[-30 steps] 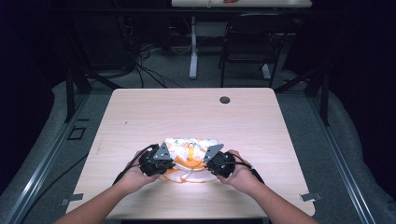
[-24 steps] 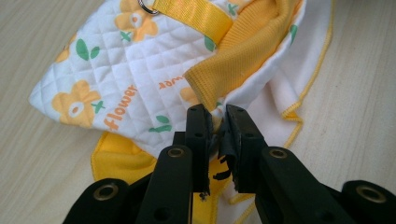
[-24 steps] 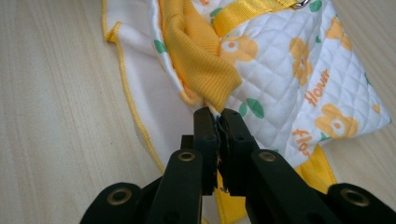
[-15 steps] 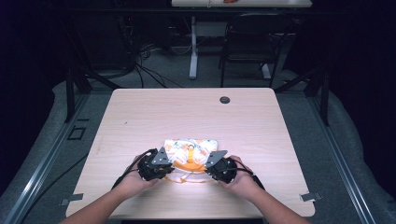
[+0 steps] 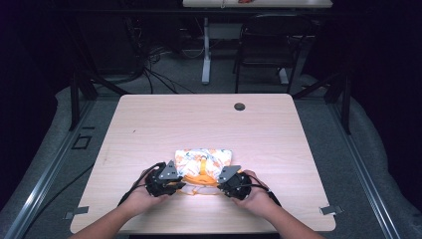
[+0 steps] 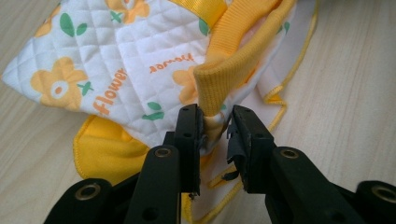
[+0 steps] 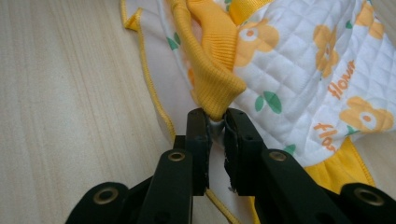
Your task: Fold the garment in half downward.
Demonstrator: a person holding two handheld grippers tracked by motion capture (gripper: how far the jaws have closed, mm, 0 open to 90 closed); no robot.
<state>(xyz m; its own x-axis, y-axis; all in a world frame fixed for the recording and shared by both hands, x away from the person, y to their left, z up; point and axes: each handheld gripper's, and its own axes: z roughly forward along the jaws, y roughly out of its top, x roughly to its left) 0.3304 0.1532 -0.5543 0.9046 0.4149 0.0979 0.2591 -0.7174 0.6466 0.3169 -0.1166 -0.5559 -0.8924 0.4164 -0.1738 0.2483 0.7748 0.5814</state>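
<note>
Both grippers are pinching the near edge of a quilted flower-print baby garment [image 5: 203,162] lying near the tabletop's [image 5: 149,124] front edge. Left gripper [image 6: 215,122] fingers are clamping fabric under a yellow ribbed cuff [image 6: 223,81]; right gripper [image 7: 216,125] is doing likewise. Garment looks partly folded, folding probably unfinished. Gripper views are revealing "flower" lettering; high view is showing a dark grommet [image 5: 240,106] beyond.

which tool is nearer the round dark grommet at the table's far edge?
Right. The right tool sits almost straight below the round dark grommet in the high view; the left tool is at similar depth but further left.
</note>
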